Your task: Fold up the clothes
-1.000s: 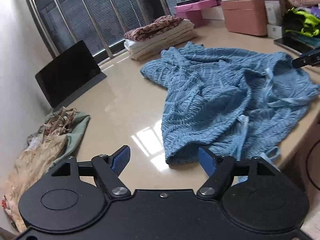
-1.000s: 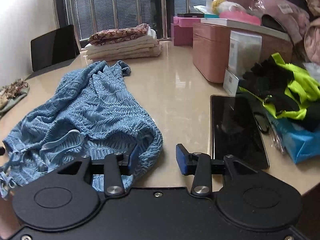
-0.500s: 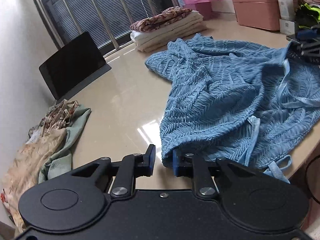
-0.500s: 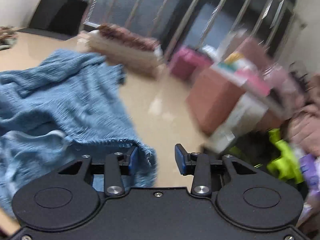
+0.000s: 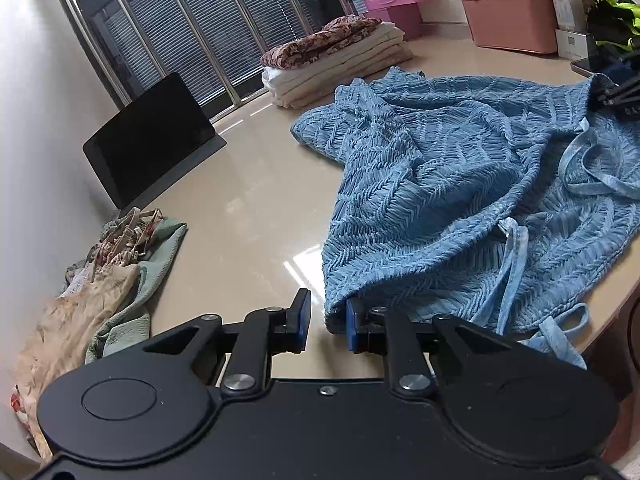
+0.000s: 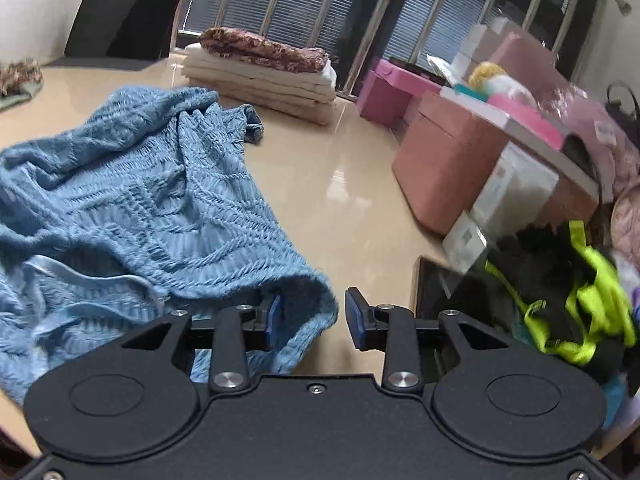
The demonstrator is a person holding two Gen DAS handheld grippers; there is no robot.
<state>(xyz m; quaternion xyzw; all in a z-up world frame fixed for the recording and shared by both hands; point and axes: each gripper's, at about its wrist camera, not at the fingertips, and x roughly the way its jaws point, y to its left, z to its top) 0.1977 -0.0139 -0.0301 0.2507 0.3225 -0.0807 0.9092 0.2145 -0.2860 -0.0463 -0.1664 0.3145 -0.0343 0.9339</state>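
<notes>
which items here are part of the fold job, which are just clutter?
In the job: blue knit garment, left gripper, right gripper, folded stack.
Lying about: tablet, crumpled floral cloth, pink boxes, neon-yellow and black garment.

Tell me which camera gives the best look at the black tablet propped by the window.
The left wrist view. There the tablet shows whole, its dark screen facing the camera and its stand flat on the table. The right wrist view catches it only small, in the top-left corner, at the far end of the table.
</notes>
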